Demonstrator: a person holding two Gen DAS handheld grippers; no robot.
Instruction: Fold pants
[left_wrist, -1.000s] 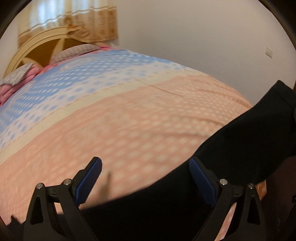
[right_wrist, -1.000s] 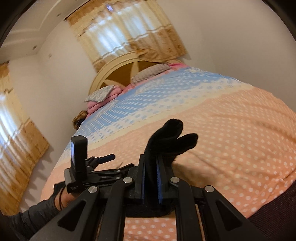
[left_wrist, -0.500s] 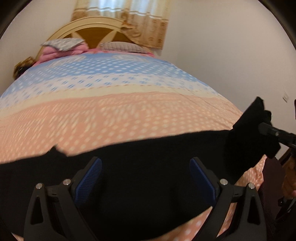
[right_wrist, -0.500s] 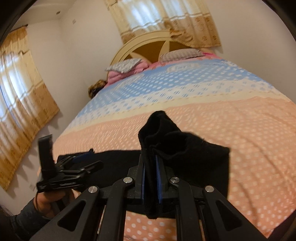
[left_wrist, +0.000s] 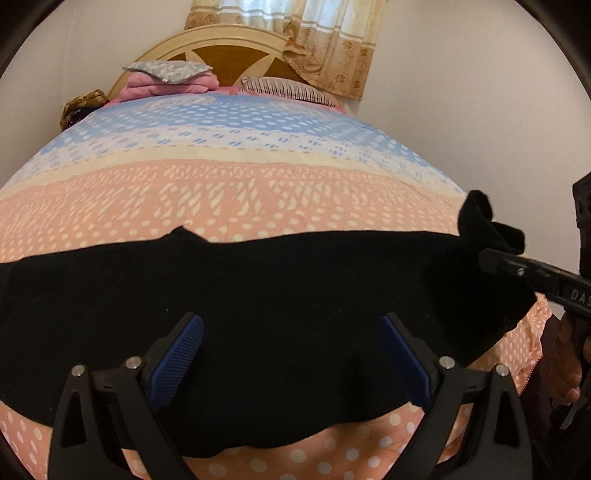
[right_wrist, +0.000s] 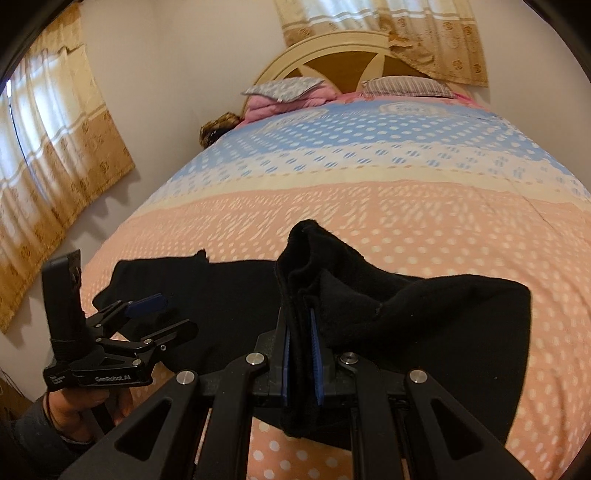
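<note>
I have the bed (left_wrist: 258, 192) wide and bare beyond the black pants (left_wrist: 295, 295), which lie stretched across its near edge, so there is plenty of room forward. My right gripper (right_wrist: 301, 354) is pinching a bunched end of the pants; I should keep the cloth taut and low. My left gripper (left_wrist: 291, 354) hangs spread over the middle, holding nothing.

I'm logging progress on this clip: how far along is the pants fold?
Done: the black pants lie spread across the bedspread, no fold visible yet. In hand: the right gripper is shut on one bunched end, lifted off the bed; the left gripper hangs open over the middle. Left: every fold.
</note>
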